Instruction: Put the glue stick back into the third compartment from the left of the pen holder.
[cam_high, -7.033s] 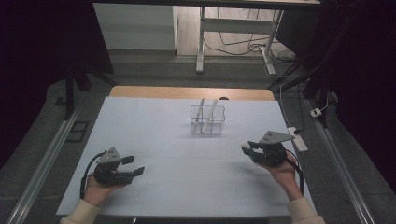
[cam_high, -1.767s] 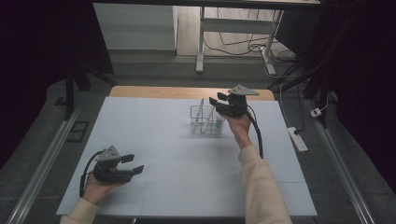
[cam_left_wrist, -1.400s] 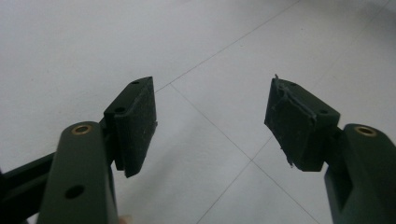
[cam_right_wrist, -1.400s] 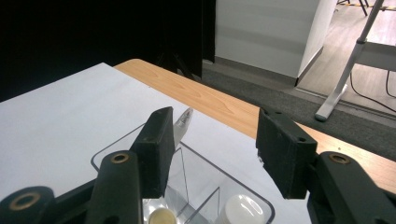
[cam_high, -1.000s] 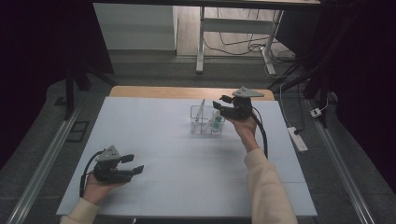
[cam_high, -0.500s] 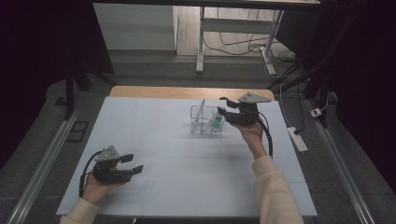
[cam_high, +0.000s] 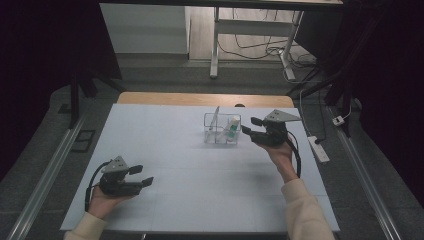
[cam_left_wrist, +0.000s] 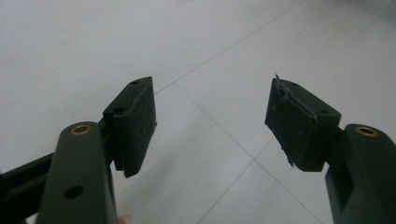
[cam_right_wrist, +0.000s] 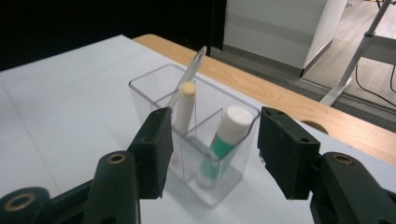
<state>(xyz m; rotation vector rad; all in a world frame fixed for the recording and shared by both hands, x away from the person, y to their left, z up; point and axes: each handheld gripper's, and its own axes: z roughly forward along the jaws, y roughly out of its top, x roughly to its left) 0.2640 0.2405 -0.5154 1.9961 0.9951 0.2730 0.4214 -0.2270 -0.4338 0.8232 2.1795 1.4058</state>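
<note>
A clear divided container (cam_high: 222, 129) stands at the back middle of the white table (cam_high: 200, 200). A green-and-white tube (cam_high: 232, 131) with a white cap stands in it, and a clear flat stick (cam_high: 215, 116) leans out of it. In the right gripper view the container (cam_right_wrist: 154, 88) holds the tube (cam_right_wrist: 224, 140), a white stick with a cream tip (cam_right_wrist: 185, 107) and the clear stick (cam_right_wrist: 196, 58). My right gripper (cam_high: 250, 126) (cam_right_wrist: 217, 140) hangs open just right of the container, jaws pointing at it, nothing between them. My left gripper (cam_high: 141, 175) (cam_left_wrist: 210, 126) rests open and empty at the front left.
A wooden strip (cam_high: 200, 98) runs along the table's far edge. A white power strip (cam_high: 318, 149) lies off the table at the right. Metal rails (cam_high: 45, 175) flank both sides. White table legs and cables (cam_high: 260, 47) stand farther back.
My right gripper has drawn away from over the container, to its right and a little toward the person. The left hand and gripper have stayed where they were.
</note>
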